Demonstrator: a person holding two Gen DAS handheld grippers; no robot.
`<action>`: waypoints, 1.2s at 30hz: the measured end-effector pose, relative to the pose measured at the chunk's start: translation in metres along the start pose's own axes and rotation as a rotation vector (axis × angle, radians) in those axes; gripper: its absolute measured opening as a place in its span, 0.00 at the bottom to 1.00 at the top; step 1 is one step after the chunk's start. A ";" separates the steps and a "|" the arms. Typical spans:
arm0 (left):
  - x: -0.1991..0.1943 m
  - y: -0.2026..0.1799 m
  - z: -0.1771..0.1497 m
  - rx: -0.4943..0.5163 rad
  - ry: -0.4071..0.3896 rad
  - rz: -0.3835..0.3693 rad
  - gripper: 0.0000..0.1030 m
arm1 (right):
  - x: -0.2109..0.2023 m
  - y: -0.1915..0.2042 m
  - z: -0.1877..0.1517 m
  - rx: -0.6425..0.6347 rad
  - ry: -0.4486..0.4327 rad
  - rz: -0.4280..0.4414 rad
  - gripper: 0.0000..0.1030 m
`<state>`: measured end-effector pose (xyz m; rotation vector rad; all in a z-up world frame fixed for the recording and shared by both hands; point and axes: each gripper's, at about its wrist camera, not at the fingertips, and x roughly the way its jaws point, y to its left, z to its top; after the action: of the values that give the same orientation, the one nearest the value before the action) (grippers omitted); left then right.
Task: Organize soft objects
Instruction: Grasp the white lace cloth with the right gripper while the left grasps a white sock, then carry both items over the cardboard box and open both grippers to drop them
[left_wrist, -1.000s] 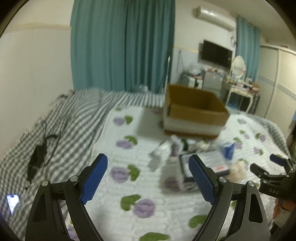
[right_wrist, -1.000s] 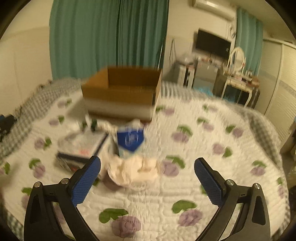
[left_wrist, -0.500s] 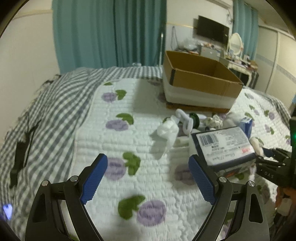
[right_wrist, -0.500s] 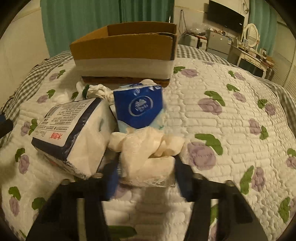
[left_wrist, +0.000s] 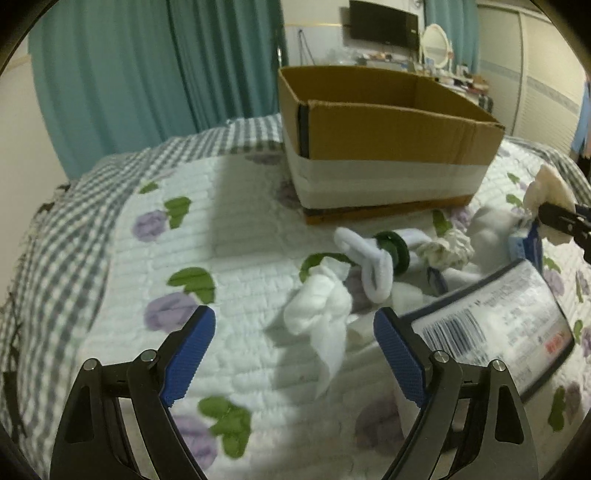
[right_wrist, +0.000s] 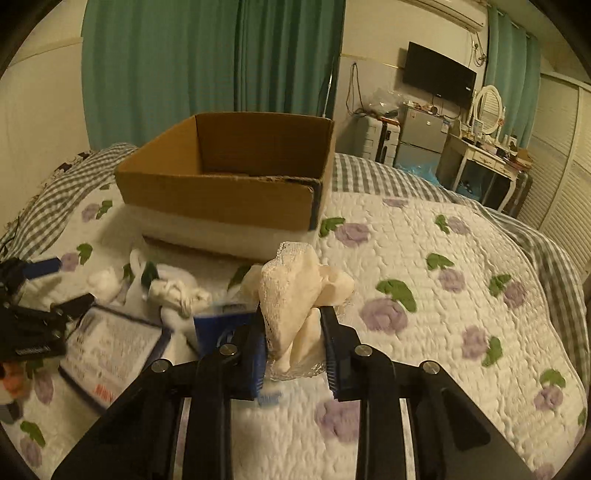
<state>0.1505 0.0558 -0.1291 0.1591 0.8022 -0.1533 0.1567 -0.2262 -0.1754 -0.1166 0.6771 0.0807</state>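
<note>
The bed (right_wrist: 443, 258) carries a quilted floral cover. A cardboard box (right_wrist: 229, 206) stands near its far edge, open-topped. A tissue pack (left_wrist: 517, 332) is bulky but light. The right tongs (right_wrist: 293, 332), just closed, clamp a cream lace cloth (right_wrist: 291, 291): limp, light; grip the bunched middle. The left tongs (left_wrist: 295, 332) stand apart above a white sock (left_wrist: 317, 302).

Dim, warm-tinted, fisheye-warped, edge blur

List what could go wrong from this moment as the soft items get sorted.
The right gripper pinches only part of the cream lace cloth; loose folds could slip or snag the cardboard box rim. The open left gripper nears the white sock, close to the tissue pack, and might catch both.
</note>
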 end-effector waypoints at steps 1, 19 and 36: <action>0.005 0.000 0.001 -0.004 0.003 -0.003 0.84 | 0.005 0.002 0.001 -0.004 0.002 0.003 0.25; 0.016 -0.001 -0.009 0.009 -0.003 -0.133 0.26 | -0.019 0.013 -0.005 -0.023 -0.034 0.009 0.25; -0.139 -0.017 0.048 0.010 -0.312 -0.065 0.26 | -0.128 0.022 0.045 -0.045 -0.285 0.066 0.25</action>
<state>0.0859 0.0404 0.0035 0.1150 0.4957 -0.2369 0.0824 -0.2031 -0.0622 -0.1229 0.3949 0.1730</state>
